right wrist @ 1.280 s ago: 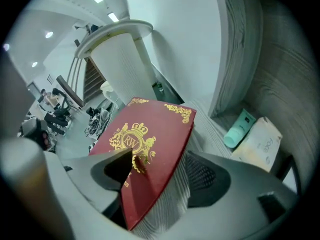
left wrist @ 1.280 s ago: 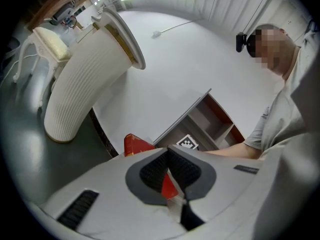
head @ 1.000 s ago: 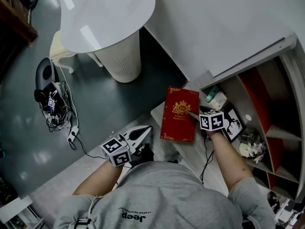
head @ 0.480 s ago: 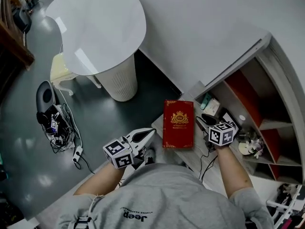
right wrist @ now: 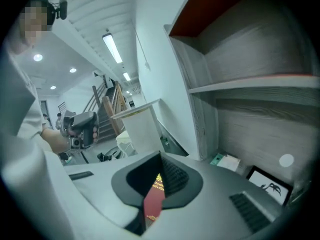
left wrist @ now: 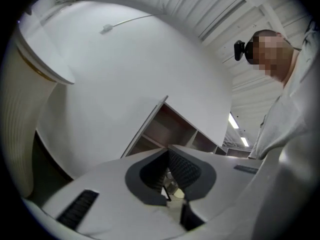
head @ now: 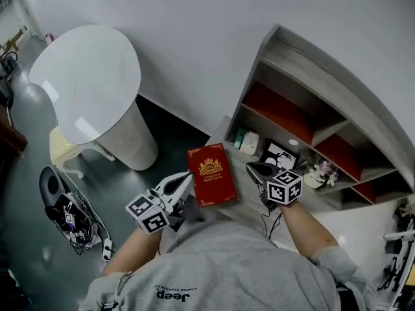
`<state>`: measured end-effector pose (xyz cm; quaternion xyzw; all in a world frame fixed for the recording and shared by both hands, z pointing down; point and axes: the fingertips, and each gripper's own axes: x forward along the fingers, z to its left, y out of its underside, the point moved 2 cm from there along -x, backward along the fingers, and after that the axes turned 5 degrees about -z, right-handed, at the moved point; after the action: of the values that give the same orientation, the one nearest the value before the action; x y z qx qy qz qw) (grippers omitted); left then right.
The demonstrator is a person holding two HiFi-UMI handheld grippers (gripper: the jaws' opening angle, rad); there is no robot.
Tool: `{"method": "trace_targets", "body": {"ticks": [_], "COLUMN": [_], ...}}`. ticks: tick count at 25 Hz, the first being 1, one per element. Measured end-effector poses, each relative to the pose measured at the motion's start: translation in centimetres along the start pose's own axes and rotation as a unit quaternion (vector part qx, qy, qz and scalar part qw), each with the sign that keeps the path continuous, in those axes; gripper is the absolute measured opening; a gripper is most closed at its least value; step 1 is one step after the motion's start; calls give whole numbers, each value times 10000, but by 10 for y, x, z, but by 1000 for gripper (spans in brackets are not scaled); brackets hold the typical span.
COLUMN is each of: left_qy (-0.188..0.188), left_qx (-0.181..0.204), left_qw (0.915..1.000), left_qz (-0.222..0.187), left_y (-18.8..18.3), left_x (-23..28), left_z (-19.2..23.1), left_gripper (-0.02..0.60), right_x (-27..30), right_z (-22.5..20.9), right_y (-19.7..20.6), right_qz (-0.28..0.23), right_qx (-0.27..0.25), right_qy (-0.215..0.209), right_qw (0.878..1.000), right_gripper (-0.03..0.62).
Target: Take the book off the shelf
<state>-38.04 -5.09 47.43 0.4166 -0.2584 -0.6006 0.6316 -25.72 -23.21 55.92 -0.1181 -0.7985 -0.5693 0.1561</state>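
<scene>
A red book with a gold crest lies flat, cover up, on the grey ledge in front of the shelf unit. My right gripper hovers just right of the book, apart from it, jaws shut and empty. In the right gripper view the jaws meet at their tips and the book shows through the gap behind them. My left gripper is at the book's left edge, jaws together. The left gripper view shows the tips closed with nothing held.
The shelf's lowest bay holds small boxes, a picture frame and flowers. A white round table on a ribbed pedestal stands to the left. A cream stool and tangled cables lie on the dark floor.
My right gripper came off the book's right edge, drew back to the right and closed its jaws. The book stays flat on the ledge. The head view swung toward the shelf.
</scene>
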Motion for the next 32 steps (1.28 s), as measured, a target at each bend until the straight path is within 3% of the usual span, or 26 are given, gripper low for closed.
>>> {"method": "trace_targets", "body": {"ticks": [6, 12, 22, 32], "left_qy": [320, 982, 1790, 2342], "left_qx": [310, 505, 649, 779], "left_qw": [9990, 9938, 9805, 9658], "left_qz": [17, 145, 496, 797], "left_y": [-12, -7, 36, 81], "left_x": [55, 121, 208, 260], "left_z": [-52, -124, -227, -303], "left_gripper": [28, 28, 28, 28], "right_x": [-87, -200, -376, -481], "right_z": [-7, -34, -70, -82], "right_y": [-33, -58, -49, -23], "right_qz": [-691, -1458, -2222, -2643], "right_qx": [-181, -170, -124, 44], "right_qy": [165, 715, 1726, 2209], "right_qw": [9973, 9866, 9595, 9388], "right_gripper": [-11, -9, -8, -9]}}
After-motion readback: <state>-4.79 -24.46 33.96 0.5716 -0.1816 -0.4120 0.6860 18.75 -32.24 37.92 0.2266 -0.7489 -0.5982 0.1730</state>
